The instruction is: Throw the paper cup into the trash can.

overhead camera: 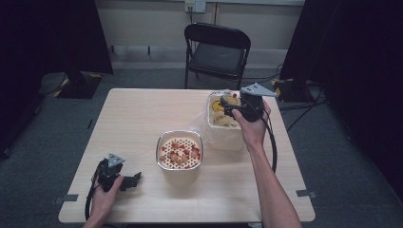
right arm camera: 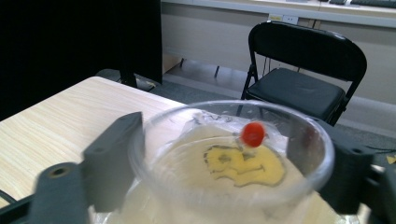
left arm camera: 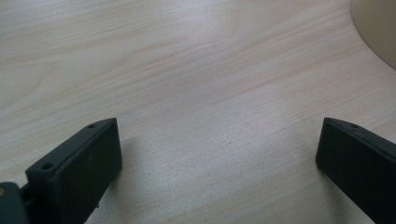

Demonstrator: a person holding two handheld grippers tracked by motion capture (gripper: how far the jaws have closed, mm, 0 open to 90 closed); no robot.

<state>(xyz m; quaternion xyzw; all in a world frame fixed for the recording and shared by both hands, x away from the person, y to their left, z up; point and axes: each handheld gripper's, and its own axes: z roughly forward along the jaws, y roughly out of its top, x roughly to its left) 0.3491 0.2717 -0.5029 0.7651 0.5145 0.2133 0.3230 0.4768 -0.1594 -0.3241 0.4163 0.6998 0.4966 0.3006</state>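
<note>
Our right gripper (overhead camera: 231, 105) hovers at the clear plastic container (overhead camera: 222, 119) near the table's (overhead camera: 138, 118) far right edge, jaws spread wide either side of its rim, pads not pressing. A small red piece (right arm camera: 252, 133) sits above the yellow print inside. Our left gripper (overhead camera: 134, 179) rests near the front left edge, jaws apart over bare wood, nothing between them. Between the two stands one round strainer bowl (overhead camera: 179, 151) of red pieces; the left half lies free. We count two containers, two grippers, one black folding chair (overhead camera: 216, 52) beyond the light wooden table, on grey floor.
</note>
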